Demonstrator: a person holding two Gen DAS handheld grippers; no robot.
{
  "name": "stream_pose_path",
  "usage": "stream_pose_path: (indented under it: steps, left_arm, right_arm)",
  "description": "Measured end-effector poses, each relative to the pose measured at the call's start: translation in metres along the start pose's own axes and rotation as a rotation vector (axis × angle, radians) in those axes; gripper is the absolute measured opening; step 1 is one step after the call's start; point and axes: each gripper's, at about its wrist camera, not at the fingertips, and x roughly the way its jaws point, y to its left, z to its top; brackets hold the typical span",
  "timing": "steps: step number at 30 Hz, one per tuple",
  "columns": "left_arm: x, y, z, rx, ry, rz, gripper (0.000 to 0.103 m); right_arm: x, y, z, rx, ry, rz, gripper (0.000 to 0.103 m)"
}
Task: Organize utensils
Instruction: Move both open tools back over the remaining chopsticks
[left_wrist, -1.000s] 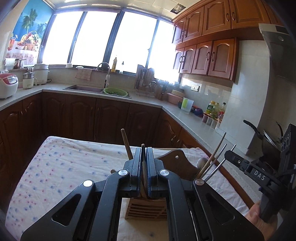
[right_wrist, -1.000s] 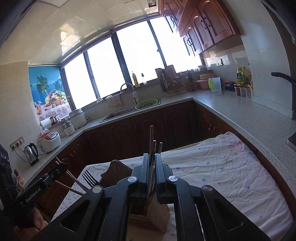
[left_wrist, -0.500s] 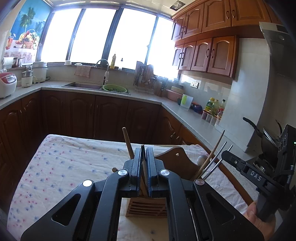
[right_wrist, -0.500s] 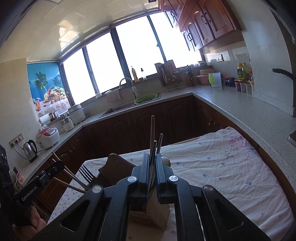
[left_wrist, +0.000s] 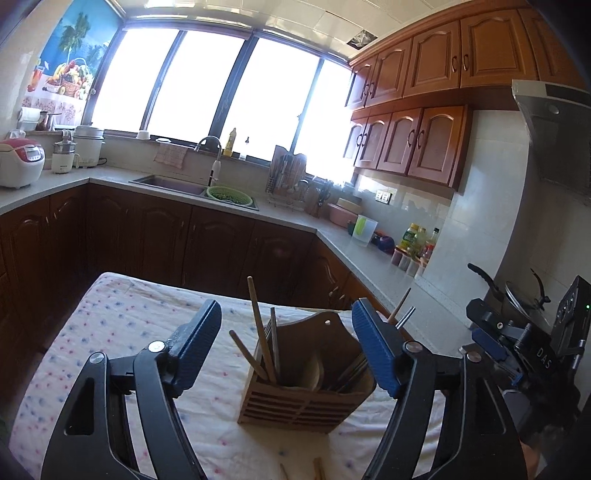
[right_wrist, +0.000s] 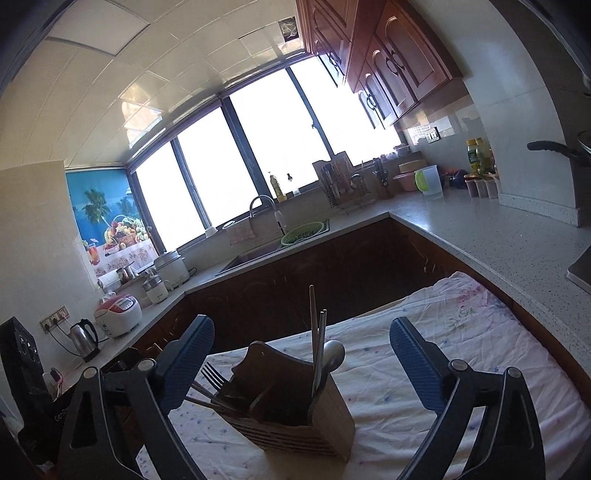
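Note:
A wooden utensil holder (left_wrist: 306, 398) stands on a cloth-covered table (left_wrist: 122, 332). It holds wooden chopsticks (left_wrist: 258, 325), a spoon and metal utensils. My left gripper (left_wrist: 286, 354) is open and empty, its jaws wide apart either side of the holder. In the right wrist view the same holder (right_wrist: 295, 417) holds a fork (right_wrist: 212, 373), a spoon (right_wrist: 332, 354) and chopsticks (right_wrist: 317, 332). My right gripper (right_wrist: 303, 365) is open and empty above it. The right gripper also shows in the left wrist view (left_wrist: 517, 347).
Wooden stick tips (left_wrist: 317, 469) lie on the cloth near the front edge. A counter (left_wrist: 369, 251) with bottles, a sink (left_wrist: 170, 182) and dark cabinets surround the table. A pot (left_wrist: 517, 295) stands at the right.
Both grippers were shut on utensils over the holder; now both are open and empty, and the utensils stand in the holder.

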Motion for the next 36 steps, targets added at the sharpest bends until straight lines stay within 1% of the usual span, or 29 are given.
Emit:
stream_pose_path:
  steps: [1,6,10,16,23,29,32,36]
  left_arm:
    - [-0.007,0.003,-0.002,-0.011,-0.002,0.005,0.084]
    - [-0.033,0.018,-0.019,-0.046,0.023,0.039,0.089]
    - [-0.050,0.030,-0.041,-0.065,0.063,0.068,0.089]
    - [-0.064,0.044,-0.078,-0.085,0.158,0.108,0.089]
    - [-0.070,0.050,-0.114,-0.090,0.253,0.140,0.089]
    - [-0.066,0.046,-0.140,-0.082,0.333,0.144,0.089]
    - [-0.063,0.042,-0.151,-0.075,0.359,0.147,0.089]
    - [-0.058,0.038,-0.162,-0.069,0.397,0.145,0.089]
  right_arm:
    - [-0.006,0.000,-0.001,0.003,-0.004,0.001,0.102]
    - [-0.032,-0.003,-0.012,0.009,-0.004,0.006,0.102]
    - [-0.050,-0.005,-0.031,0.019,0.038,-0.001,0.103]
    - [-0.069,-0.012,-0.065,0.025,0.111,-0.042,0.103]
    - [-0.086,-0.020,-0.096,0.026,0.183,-0.074,0.103]
    - [-0.099,-0.026,-0.117,0.040,0.203,-0.094,0.103]
    - [-0.100,-0.029,-0.126,0.043,0.223,-0.103,0.103]
    - [-0.103,-0.031,-0.132,0.030,0.228,-0.116,0.103]
